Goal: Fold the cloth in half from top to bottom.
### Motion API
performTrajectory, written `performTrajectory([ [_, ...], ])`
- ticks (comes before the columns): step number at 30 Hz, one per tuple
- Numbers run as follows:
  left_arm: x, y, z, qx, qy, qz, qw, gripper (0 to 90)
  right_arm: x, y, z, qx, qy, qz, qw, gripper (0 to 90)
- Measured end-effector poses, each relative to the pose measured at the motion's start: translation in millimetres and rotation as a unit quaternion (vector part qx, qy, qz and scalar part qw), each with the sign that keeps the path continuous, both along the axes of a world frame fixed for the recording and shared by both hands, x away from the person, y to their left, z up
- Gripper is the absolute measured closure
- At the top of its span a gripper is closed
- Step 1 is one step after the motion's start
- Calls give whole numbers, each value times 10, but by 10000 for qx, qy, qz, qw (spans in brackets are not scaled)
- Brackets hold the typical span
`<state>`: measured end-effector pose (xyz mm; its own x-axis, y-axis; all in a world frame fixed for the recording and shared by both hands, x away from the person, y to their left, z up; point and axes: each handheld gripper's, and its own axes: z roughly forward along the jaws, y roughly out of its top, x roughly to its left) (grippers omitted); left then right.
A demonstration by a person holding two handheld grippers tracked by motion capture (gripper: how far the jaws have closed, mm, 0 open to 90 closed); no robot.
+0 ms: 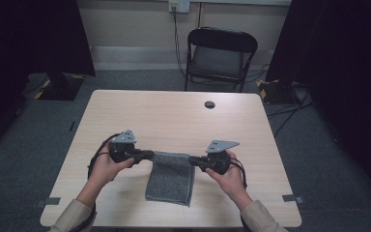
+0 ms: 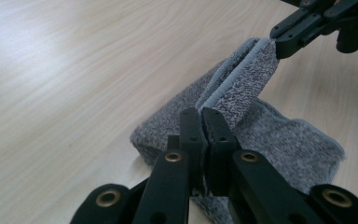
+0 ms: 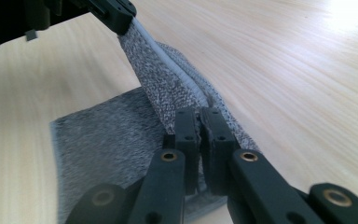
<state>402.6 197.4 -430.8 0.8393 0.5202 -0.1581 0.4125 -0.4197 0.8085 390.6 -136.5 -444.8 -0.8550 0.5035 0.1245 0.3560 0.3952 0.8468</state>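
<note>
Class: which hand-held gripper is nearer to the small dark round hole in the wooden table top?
Right. The right hand-held gripper sits almost straight below the hole; the left hand-held gripper lies farther out to the left.

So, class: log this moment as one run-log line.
left gripper: shut on grey towel | right gripper: shut on grey towel | far edge lifted, near part on table

A: Rig check. Left claw and right claw both matte black, two flat jaws each on linked bars with brass-ringed pivots and small screws.
B: Tops?
A: Grey three-cornered plate on each, with small holes. Black cable loops off each body.
B: Clothing?
A: Light beige sleeves on both arms.
</note>
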Motion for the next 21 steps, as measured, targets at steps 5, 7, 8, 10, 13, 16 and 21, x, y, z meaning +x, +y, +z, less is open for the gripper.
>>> performTrajectory([
  [5, -87, 51, -34, -38, 34, 10, 10000, 876, -99, 5, 12, 73, -21, 76, 9999, 862],
  [7, -105, 55, -46, 10, 31, 5, 10000, 877, -144, 23, -2, 49, -4, 136, 9999, 862],
  [8, -112, 55, -53, 30, 33, 0, 10000, 877, -172, 41, -14, -11, -26, 172, 9998, 863],
  [10, -138, 49, -63, 30, 64, -28, 10000, 876, -184, 48, -19, -38, -15, 178, 9998, 863],
  [13, -182, 46, -73, 26, 86, -76, 9999, 877, -210, 27, -42, -20, 22, 212, 9998, 865],
  [16, -222, 44, -87, 6, 99, -119, 9999, 877, -228, 2, -67, 17, 37, 213, 9998, 865],
  [21, -233, 35, -103, 30, 120, -129, 9998, 877, -249, -4, -93, 20, 56, 224, 9997, 865],
])
